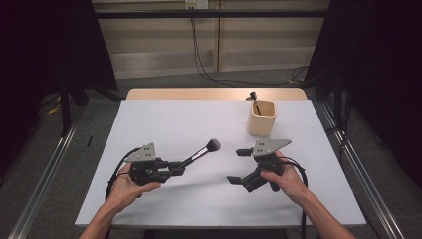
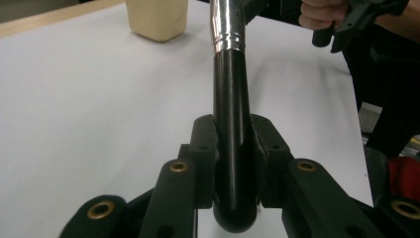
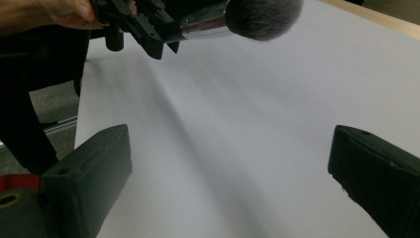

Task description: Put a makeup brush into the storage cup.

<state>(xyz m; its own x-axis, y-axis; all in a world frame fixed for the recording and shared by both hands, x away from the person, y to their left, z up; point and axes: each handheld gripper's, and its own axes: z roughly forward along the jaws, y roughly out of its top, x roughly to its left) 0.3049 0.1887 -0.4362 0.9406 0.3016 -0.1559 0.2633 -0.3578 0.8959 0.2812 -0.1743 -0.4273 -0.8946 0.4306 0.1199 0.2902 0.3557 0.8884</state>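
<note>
High view: left gripper (image 1: 180, 168) clamped on black handle of makeup brush (image 1: 201, 153), bristles angled up over white surface (image 1: 164, 124); right gripper (image 1: 239, 166) spread wide, empty, near beige cup (image 1: 261, 119).

1. The black-handled, silver-ferruled makeup brush (image 2: 230, 148) is cut off at 12 o'clock in the left gripper view, bristles unseen.
2. The square beige wooden cup (image 1: 262, 118) hides the lower part of a dark stick (image 1: 255, 102).
</note>
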